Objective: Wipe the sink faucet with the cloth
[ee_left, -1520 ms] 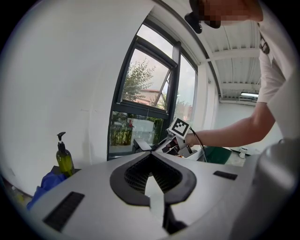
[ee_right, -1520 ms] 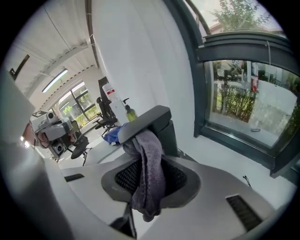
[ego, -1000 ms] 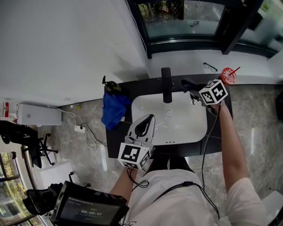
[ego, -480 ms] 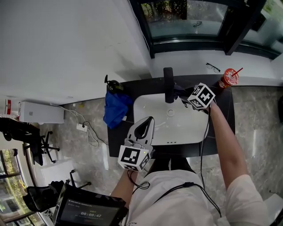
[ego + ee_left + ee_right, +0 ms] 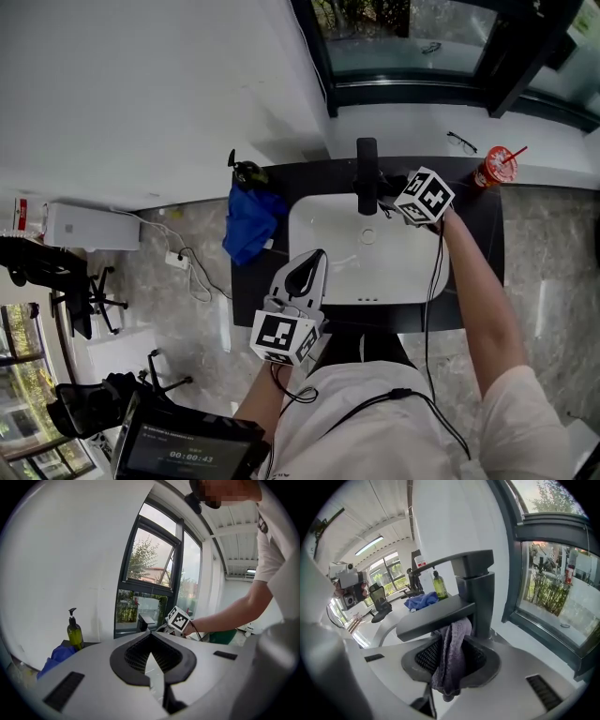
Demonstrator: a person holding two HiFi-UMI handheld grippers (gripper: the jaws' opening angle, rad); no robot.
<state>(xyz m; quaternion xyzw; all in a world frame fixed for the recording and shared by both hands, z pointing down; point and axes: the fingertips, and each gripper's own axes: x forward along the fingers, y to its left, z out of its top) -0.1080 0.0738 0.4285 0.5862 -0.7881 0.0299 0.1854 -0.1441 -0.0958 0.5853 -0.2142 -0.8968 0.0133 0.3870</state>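
Standing by the counter, I note the wiping step is in hand. The right gripper (image 5: pixel 451 665) has its jaws clamped on a bunched grey cloth (image 5: pixel 451 656), spread only as far as the wad of fabric forces them. The top of the cloth sits just under the spout of the black faucet (image 5: pixel 474 590), against the faucet's upright column; contact appears made there, though the spout hides the exact touch line. From the head view, that gripper (image 5: pixel 392 190) comes at the faucet (image 5: pixel 367 176) from its right side, angled downward.

The left gripper (image 5: pixel 151 654) has its jaws together with nothing between them, and hangs well in front of the faucet, over the near rim of the sink (image 5: pixel 439 284).

Judgement: only a small part of the faucet is covered so far. The next move calls for dragging the cloth along the spout and down the column with light, steady pressure, without loosening the grip.
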